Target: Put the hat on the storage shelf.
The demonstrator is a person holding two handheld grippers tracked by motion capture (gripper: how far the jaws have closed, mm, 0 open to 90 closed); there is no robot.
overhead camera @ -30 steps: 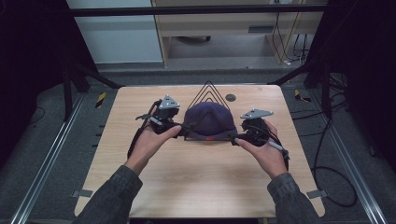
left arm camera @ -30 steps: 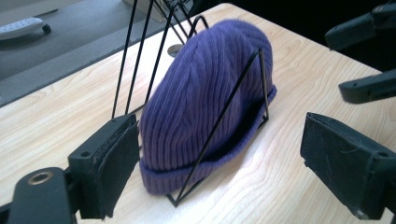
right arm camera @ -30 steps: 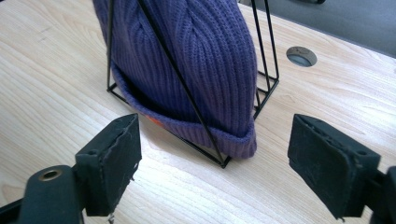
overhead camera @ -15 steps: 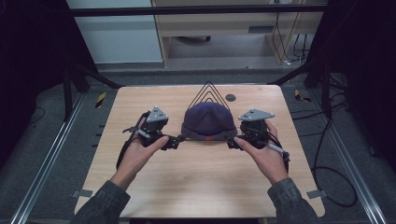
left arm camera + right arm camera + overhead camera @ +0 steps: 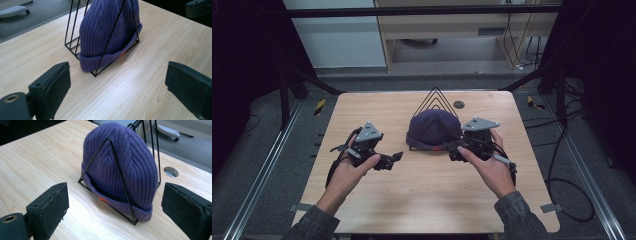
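High view: purple ribbed knit beanie [image 5: 433,128] sits in a black wire triangular rack [image 5: 435,102] at the middle of the light wooden table [image 5: 427,185], toward the far edge. A small round grommet hole [image 5: 458,104] lies just beyond the rack on the right. Left gripper [image 5: 394,159] is off to the left of the beanie, well apart from it, jaws pointing toward it. Right gripper [image 5: 452,150] is just beside the beanie's right brim; contact can't be told from here. Both have just been opening, nothing between the jaws.

Left gripper view: both black padded jaws stand wide, released, bare table between them. Beanie [image 5: 107,32] ahead, wedged between the rack's [image 5: 75,27] wire triangles, brim down on the table, small orange tag at the brim. The wire frame crosses its front.

Right gripper view: jaws wide apart, released, gripping nothing. Beanie [image 5: 122,165] straight ahead and near, upright in the rack [image 5: 117,172], one wire triangle across its face, orange tag low on the brim. Grommet hole [image 5: 171,171] behind it to the right.
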